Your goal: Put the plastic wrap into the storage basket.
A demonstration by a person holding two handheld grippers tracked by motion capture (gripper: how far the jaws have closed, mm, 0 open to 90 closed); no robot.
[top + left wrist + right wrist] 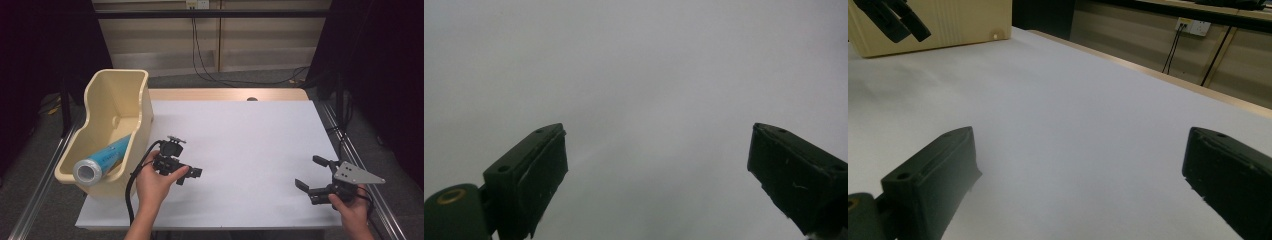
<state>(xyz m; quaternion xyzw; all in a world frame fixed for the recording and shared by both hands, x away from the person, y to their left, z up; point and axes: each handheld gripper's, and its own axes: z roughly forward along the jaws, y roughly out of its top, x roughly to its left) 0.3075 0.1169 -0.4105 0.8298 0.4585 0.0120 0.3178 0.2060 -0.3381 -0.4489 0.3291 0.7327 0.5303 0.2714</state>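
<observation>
Both hand-held grippers, left [191, 175] and right [306, 176], are spread and empty; settle them gently on the surface [250, 140], clear of the bin [142, 107].

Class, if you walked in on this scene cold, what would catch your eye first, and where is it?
Most striking is the cream plastic bin at the left edge of the white table, with a blue and silver cylindrical can lying inside it. Next come the two open black grippers: the left gripper beside the bin, the right gripper near the table's right edge.

Lab-like recording room, white-topped table [240, 150], black curtains [385, 60], wall sockets [196, 4], trailing cables [205, 60]
</observation>
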